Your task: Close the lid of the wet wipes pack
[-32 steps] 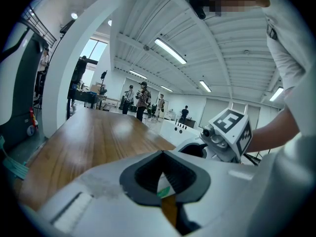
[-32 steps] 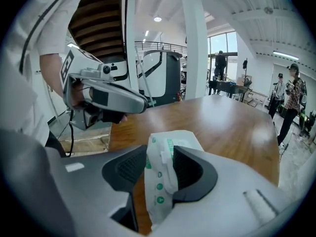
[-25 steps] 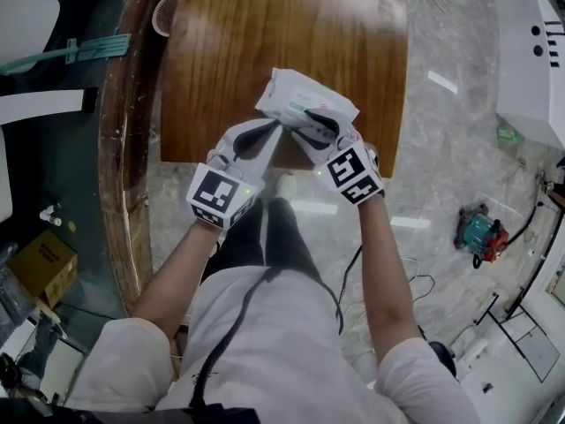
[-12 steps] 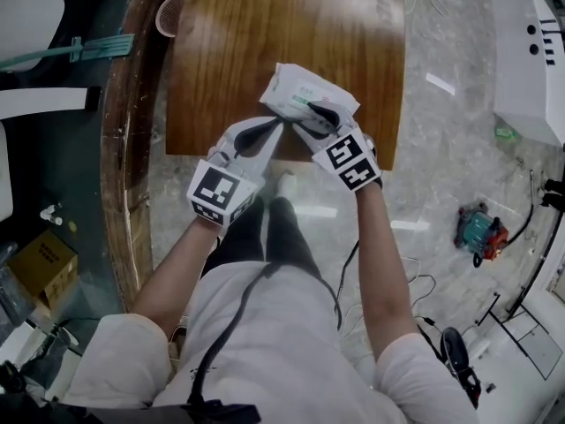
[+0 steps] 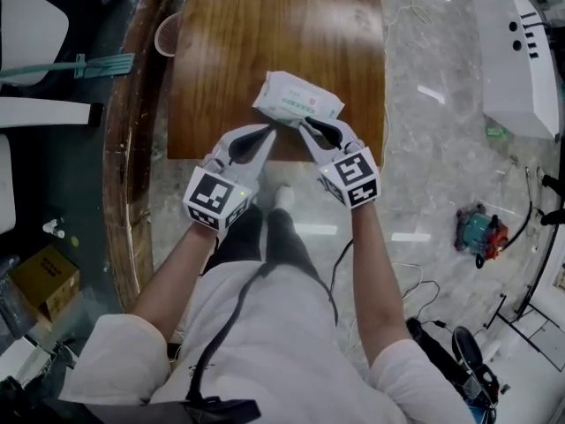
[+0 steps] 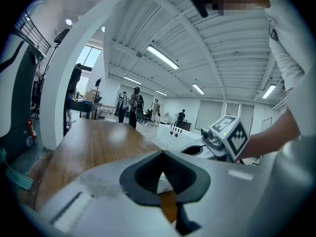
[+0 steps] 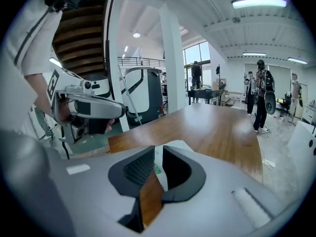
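Note:
The wet wipes pack point(image 5: 298, 98), white with green print, is held tilted over the near part of the wooden table point(image 5: 265, 25). My left gripper point(image 5: 272, 129) is shut on its near left corner; in the left gripper view a bit of the white pack point(image 6: 165, 182) shows behind the meeting tips point(image 6: 162, 154). My right gripper point(image 5: 305, 125) grips the near right edge. Its jaws are closing, and the pack point(image 7: 158, 164) fills the narrow gap between them. I cannot make out the lid from here.
The table's near edge point(image 5: 274, 159) runs just under the grippers. A pale cup point(image 5: 165, 34) sits on the curved ledge at the left. A white machine point(image 5: 512, 60) and a teal tool point(image 5: 479, 230) stand on the floor at the right.
My right gripper's jaws, spread wide over the pack before, have drawn back to its near edge and narrowed onto it. Both grippers and the pack have risen slightly.

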Demonstrator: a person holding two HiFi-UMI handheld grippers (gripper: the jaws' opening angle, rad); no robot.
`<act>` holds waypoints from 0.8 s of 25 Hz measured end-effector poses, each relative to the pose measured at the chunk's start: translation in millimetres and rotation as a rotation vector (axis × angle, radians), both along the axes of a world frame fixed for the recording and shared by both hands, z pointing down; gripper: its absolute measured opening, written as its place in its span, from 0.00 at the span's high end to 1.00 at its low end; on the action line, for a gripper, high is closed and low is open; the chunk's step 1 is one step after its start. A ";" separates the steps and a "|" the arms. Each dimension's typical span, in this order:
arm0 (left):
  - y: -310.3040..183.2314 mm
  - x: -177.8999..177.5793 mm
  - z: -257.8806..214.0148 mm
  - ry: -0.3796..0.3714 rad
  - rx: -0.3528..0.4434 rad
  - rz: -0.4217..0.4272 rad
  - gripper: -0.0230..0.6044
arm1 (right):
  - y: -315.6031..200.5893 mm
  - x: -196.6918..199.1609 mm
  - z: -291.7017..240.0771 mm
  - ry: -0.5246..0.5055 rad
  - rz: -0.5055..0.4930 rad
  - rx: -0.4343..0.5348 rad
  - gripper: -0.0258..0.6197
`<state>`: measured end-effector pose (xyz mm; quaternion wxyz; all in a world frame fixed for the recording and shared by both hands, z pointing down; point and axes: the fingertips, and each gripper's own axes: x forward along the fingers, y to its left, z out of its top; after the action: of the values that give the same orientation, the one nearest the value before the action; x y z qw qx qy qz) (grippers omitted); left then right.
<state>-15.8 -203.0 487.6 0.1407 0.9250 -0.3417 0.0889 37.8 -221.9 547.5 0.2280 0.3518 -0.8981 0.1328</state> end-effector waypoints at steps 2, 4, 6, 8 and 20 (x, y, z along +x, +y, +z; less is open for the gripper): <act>5.2 1.6 -8.0 0.000 0.010 0.004 0.96 | 7.2 3.0 -9.7 -0.014 0.015 0.014 0.88; 10.5 2.8 -15.7 -0.001 0.020 0.010 0.96 | 14.3 4.7 -20.0 -0.026 0.026 0.028 0.88; 16.0 3.9 -23.6 -0.004 0.032 0.016 0.96 | 21.4 5.7 -31.8 -0.041 0.038 0.046 0.88; 20.9 5.5 -32.1 -0.006 0.045 0.021 0.96 | 28.7 8.2 -43.6 -0.056 0.051 0.066 0.88; 35.7 15.1 -80.1 0.009 0.111 0.043 0.96 | 60.8 21.4 -97.8 -0.145 0.118 0.150 0.91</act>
<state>-0.7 -167.3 407.5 0.0887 0.9388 -0.3258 0.0687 59.2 -161.0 449.6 0.1273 0.4098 -0.8973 0.1038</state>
